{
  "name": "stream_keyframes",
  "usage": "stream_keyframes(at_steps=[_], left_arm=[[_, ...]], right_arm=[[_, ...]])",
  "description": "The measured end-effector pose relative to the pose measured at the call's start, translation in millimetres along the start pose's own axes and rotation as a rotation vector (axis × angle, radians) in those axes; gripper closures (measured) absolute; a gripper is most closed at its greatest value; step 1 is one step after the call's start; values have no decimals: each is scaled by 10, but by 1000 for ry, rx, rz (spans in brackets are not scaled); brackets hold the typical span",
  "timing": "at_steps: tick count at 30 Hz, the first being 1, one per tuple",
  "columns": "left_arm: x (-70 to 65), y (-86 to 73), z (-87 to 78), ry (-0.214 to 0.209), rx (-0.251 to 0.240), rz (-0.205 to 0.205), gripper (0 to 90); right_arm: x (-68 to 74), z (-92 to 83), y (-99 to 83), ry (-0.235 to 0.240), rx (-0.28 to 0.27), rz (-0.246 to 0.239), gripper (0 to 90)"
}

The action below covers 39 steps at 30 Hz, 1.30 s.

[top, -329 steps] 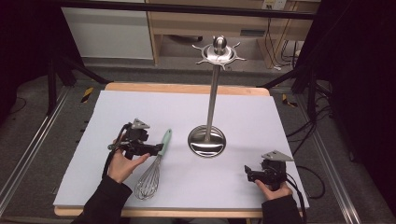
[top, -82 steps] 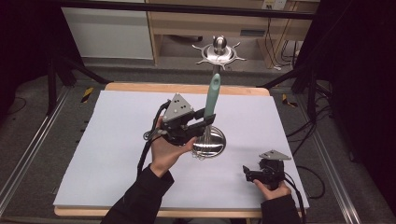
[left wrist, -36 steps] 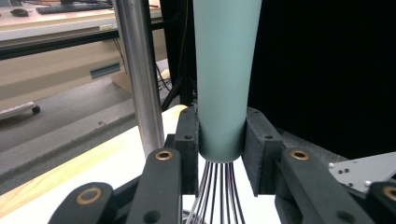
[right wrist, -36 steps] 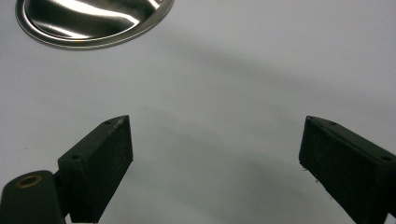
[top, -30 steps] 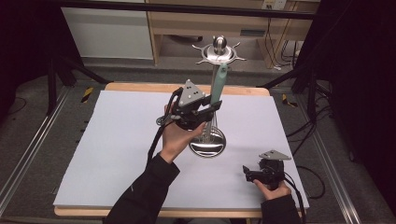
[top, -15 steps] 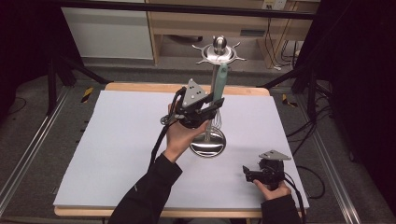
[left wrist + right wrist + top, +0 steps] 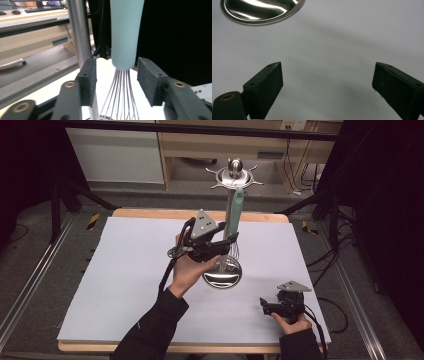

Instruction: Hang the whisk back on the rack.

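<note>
The whisk [image 7: 234,222] is hanging upright from the spiked top of the steel stand [image 7: 230,215], its pale green handle running down just beside the pole and its wires reaching toward the round base [image 7: 222,277]. The left gripper [image 7: 220,242] is hovering level at the whisk; its jaws have just been opening, and in the left gripper view the pads [image 7: 148,80] are standing clear on either side of the handle's lower end [image 7: 125,32], gaps showing both ways, so nothing is clamped. The pole [image 7: 78,37] is rising close against the left pad. The stand is sitting near the middle of the white table [image 7: 125,285], with wide bare surface lying to its left and front. The right gripper [image 7: 265,306] is resting near the table's front right corner, well apart from the base, jaws spread wide over bare surface [image 7: 327,75], with the base's rim [image 7: 262,12] ahead of them.
</note>
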<state>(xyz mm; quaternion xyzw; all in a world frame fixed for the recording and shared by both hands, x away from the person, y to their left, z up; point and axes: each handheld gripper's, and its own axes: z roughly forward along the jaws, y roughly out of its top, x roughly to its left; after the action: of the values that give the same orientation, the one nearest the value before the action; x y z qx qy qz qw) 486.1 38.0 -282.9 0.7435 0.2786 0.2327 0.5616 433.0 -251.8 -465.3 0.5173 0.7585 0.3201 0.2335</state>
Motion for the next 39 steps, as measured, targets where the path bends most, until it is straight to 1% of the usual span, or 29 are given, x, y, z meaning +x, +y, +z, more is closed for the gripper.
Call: stream_keyframes(at_steps=[5,9,18,22,25,28,30,33,39], left_arm=[[54,-115,-94,3,22,-20,417],[101,-242,-184,-7,37,-35,391],[221,-557,-349,-18,78,-56,371],[273,-712,-417,-13,100,-62,367],[330,-831,-491,-4,116,-67,361],[372,-920,-550,3,127,-73,356],[410,-1009,-595,14,132,-81,351],[475,-1133,-656,35,159,-77,338],[624,-1371,-790,74,190,-100,324]], right_arm=[[0,-1,0,-3,-3,0,102],[4,0,-3,-1,-1,2,102],[-2,-2,-9,4,-3,2,102],[-6,-2,-13,-4,-6,0,101],[-11,-5,-14,2,-7,6,100],[-13,-6,-17,-3,-10,10,99],[-15,-10,-18,-6,-9,13,98],[-23,-9,-22,-11,-11,13,98],[-44,-11,-31,-28,-9,21,98]])
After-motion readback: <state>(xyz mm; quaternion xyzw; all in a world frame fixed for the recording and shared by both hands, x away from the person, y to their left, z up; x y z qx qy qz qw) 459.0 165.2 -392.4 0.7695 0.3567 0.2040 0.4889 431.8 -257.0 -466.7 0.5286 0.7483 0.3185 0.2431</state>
